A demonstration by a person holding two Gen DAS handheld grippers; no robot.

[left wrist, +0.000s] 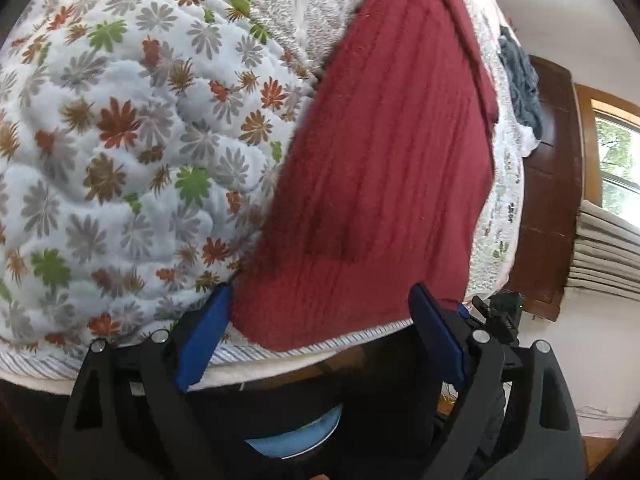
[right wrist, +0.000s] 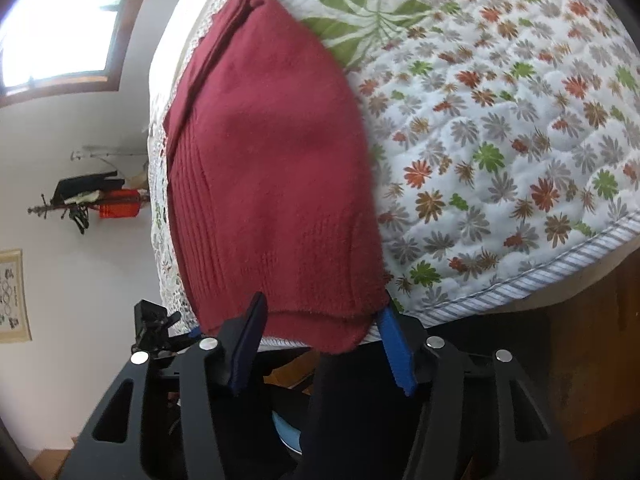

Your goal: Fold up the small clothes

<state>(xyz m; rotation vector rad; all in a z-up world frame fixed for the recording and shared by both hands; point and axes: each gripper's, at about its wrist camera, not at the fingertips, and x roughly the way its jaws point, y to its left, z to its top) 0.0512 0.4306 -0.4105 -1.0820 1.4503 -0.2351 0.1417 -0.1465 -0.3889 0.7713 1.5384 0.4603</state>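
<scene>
Both tongs are spread wide, grasping nothing. The left tongs (left wrist: 320, 332) and right tongs (right wrist: 322, 340) each straddle the near hem of the red knit (left wrist: 380, 168), which lies flat ahead on the floral quilt (left wrist: 120, 140). Beyond it, a grey cloth (left wrist: 520, 84) sits at the quilt's far edge.

Ahead of the left hand-held gripper (left wrist: 320, 332), the red knit garment (left wrist: 380, 168) fills the space between the wide-spread fingers, lying flat on the bed quilt (left wrist: 120, 140). To its left the flowered quilt lies bare and passable. Far ahead on its right, a grey-blue cloth heap (left wrist: 520, 84) sits at the bed's edge beside a dark wooden board (left wrist: 556, 184). The other hand-held gripper (left wrist: 496, 312) crowds the right side.
</scene>
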